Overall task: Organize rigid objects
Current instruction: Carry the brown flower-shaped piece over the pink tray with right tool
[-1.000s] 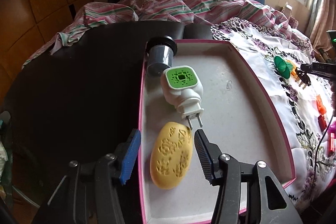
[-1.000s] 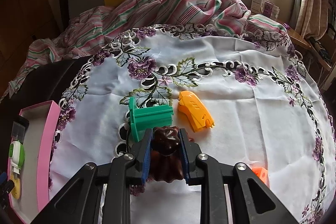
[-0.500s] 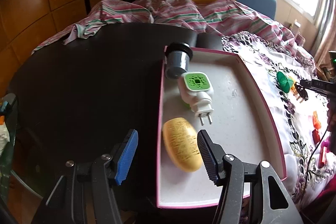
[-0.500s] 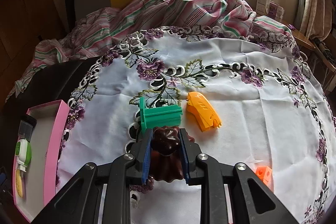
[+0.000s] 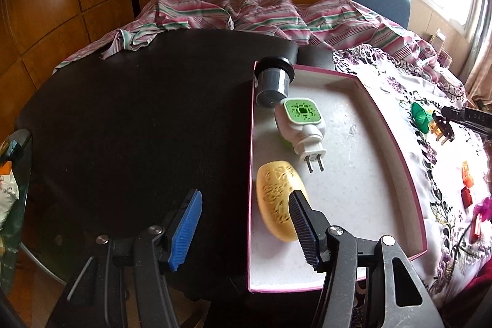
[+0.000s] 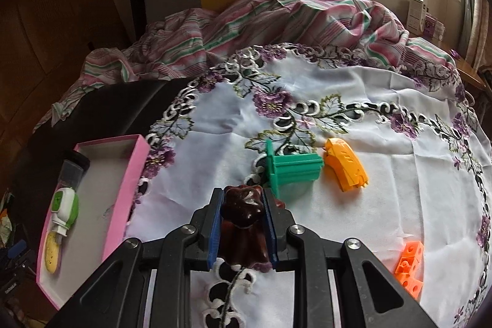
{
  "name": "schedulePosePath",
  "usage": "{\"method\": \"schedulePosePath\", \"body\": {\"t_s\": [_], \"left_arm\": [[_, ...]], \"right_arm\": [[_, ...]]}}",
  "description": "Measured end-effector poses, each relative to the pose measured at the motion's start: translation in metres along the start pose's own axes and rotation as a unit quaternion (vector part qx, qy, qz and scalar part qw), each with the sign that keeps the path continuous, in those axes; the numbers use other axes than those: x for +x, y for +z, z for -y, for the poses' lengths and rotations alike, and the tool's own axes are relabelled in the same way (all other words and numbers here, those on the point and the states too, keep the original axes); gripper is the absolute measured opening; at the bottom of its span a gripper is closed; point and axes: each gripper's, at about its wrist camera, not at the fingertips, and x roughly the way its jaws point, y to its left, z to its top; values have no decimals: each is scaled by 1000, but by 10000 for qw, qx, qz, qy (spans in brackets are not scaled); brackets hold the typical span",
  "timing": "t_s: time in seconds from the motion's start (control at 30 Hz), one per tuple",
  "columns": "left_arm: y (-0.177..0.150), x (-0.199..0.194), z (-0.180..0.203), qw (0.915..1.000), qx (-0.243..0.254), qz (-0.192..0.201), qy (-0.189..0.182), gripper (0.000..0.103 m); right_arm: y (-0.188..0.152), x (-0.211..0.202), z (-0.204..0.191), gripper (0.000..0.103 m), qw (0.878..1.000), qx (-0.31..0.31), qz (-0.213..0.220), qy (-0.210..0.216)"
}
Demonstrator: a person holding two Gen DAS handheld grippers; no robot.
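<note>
right gripper clamping brown mould, likely fluted

I am counting one pink tray holding three things: one dark lidded jar at twelve o'clock, one white-and-green plug-in unit in the middle, one yellow oval piece at six o'clock. On the embroidered cloth I am seeing one green ribbed piece, one orange curved piece, one cluster of orange cubes and one brown fluted mould.
</note>
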Motion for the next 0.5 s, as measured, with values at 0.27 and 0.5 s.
{"method": "schedulePosePath", "body": {"t_s": [0.27, 0.5], "left_arm": [[2, -6, 2, 9999, 81, 131, 50, 60], [3, -13, 0, 9997, 75, 246, 59, 60]], "right_arm": [[-14, -25, -80, 23, 9943, -716, 67, 783], [-41, -23, -152, 23, 9829, -1361, -148, 1234]]}}
